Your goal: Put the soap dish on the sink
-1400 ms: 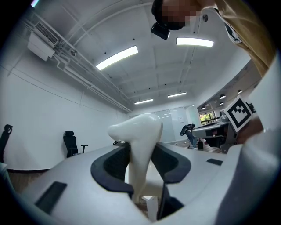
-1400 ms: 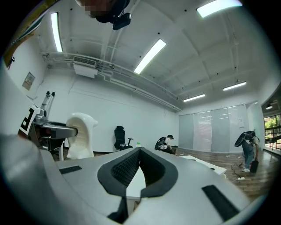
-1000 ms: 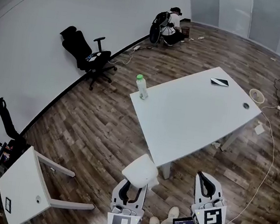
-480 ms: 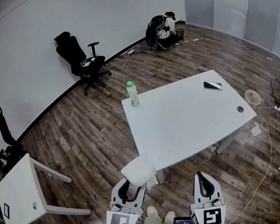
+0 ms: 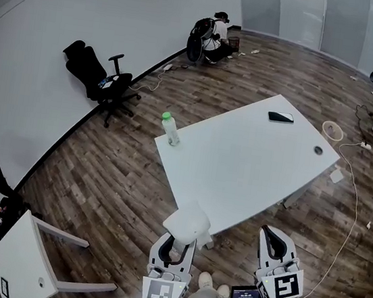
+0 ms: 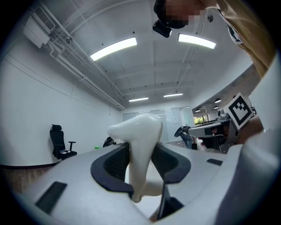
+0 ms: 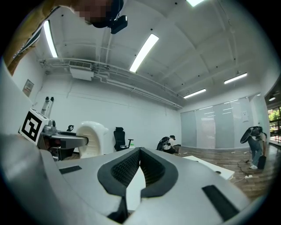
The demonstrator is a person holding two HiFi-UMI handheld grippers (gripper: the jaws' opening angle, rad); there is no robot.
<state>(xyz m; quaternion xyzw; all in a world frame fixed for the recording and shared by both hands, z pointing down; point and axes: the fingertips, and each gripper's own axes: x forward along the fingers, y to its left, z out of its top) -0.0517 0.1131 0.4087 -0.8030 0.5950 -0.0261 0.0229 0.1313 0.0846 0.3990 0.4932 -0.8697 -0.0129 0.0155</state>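
Since no sink shows in any view, we hold the white soap dish (image 5: 187, 224) pinched on edge in the left gripper (image 5: 177, 247), just short of the white table (image 5: 252, 164), while the right gripper (image 5: 273, 239), its jaws pressed together on nothing, hangs level alongside, free to help.

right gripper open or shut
Shut. In its own view the right gripper has its jaws meeting at the tips, with nothing held between them.
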